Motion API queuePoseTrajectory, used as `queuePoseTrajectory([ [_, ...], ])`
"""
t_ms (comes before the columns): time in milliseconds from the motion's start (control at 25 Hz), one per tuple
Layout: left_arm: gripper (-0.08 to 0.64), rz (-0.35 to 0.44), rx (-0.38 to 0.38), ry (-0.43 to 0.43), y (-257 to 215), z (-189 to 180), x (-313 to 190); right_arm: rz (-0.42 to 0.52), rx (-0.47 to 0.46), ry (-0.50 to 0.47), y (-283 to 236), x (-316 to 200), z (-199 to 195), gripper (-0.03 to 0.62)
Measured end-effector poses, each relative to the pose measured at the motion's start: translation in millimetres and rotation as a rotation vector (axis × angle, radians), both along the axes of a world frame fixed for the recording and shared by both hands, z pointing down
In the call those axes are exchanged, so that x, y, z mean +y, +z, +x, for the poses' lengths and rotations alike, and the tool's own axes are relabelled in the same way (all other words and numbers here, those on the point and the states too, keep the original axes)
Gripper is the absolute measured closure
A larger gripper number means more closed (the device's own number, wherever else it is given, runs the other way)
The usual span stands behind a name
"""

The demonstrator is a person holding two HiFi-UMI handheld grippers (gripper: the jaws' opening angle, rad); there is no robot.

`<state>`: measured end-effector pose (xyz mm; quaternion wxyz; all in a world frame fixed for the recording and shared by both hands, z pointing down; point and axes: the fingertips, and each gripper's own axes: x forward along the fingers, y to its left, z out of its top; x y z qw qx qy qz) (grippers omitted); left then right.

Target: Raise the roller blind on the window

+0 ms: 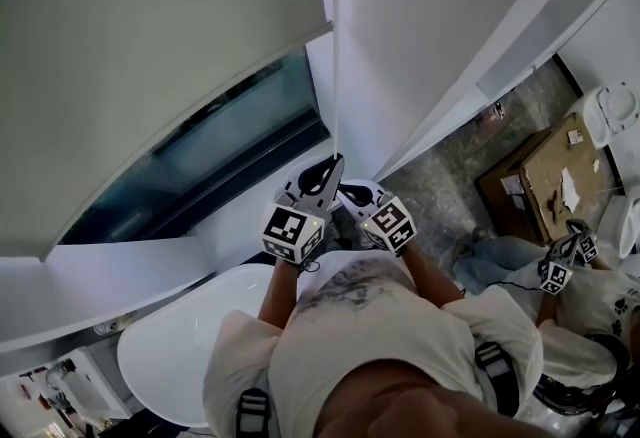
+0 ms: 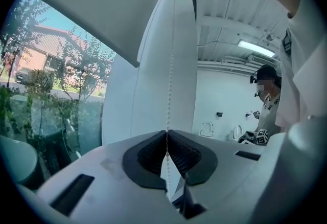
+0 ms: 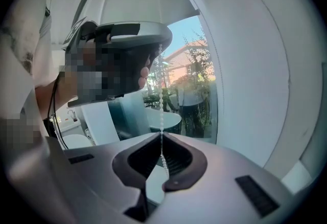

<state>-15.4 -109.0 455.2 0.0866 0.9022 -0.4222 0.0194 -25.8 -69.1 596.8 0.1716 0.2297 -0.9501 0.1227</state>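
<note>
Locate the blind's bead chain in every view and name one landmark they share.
Head view: the bead chain drops from top centre to mid-frame.
Left gripper view: vertical at centre, pinched in the left tool.
Right gripper view: vertical at centre, pinched in the right tool.
Shared landmark: the roller blind, grey fabric in each view's upper part.

Our forearms (image 1: 281, 288) raised side by side, our left gripper (image 1: 333, 164) the higher, jaws pinched together on the bead chain (image 1: 334, 76), our right gripper (image 1: 348, 192) just below and beside it, jaws likewise closed on that chain.
</note>
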Motion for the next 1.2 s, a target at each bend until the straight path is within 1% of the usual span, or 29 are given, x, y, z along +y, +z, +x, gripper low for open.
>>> queuePoseTrajectory([
  [160,0.549,0.009,-0.007,-0.001,0,-1,1,0.024,-0.019,0.007,-19,6,5,0.528],
  [280,0.549,0.018,-0.008,-0.002,-2,-5,3,0.052,-0.045,0.032,-47,8,5,0.526],
  [320,0.549,0.02,-0.009,-0.001,-2,-5,4,0.063,-0.06,0.039,-58,8,6,0.52],
  [400,0.549,0.025,-0.009,0.002,-3,-5,6,0.092,-0.099,0.051,-85,8,8,0.465],
  [480,0.549,0.026,-0.009,0.003,-3,-3,7,0.135,-0.135,0.063,-114,6,13,0.456],
  [640,0.549,0.024,-0.003,-0.007,-3,-3,2,0.193,-0.097,0.083,-147,-6,20,0.451],
  [760,0.549,0.022,-0.003,-0.006,0,-2,-3,0.203,-0.127,0.109,-167,-17,24,0.451],
  [1040,0.549,0.029,-0.005,0.004,-4,-3,3,0.304,-0.231,0.095,-240,-23,14,0.448],
  [1200,0.549,0.033,-0.003,0.009,-5,-1,5,0.358,-0.276,0.064,-277,-29,5,0.448],
])
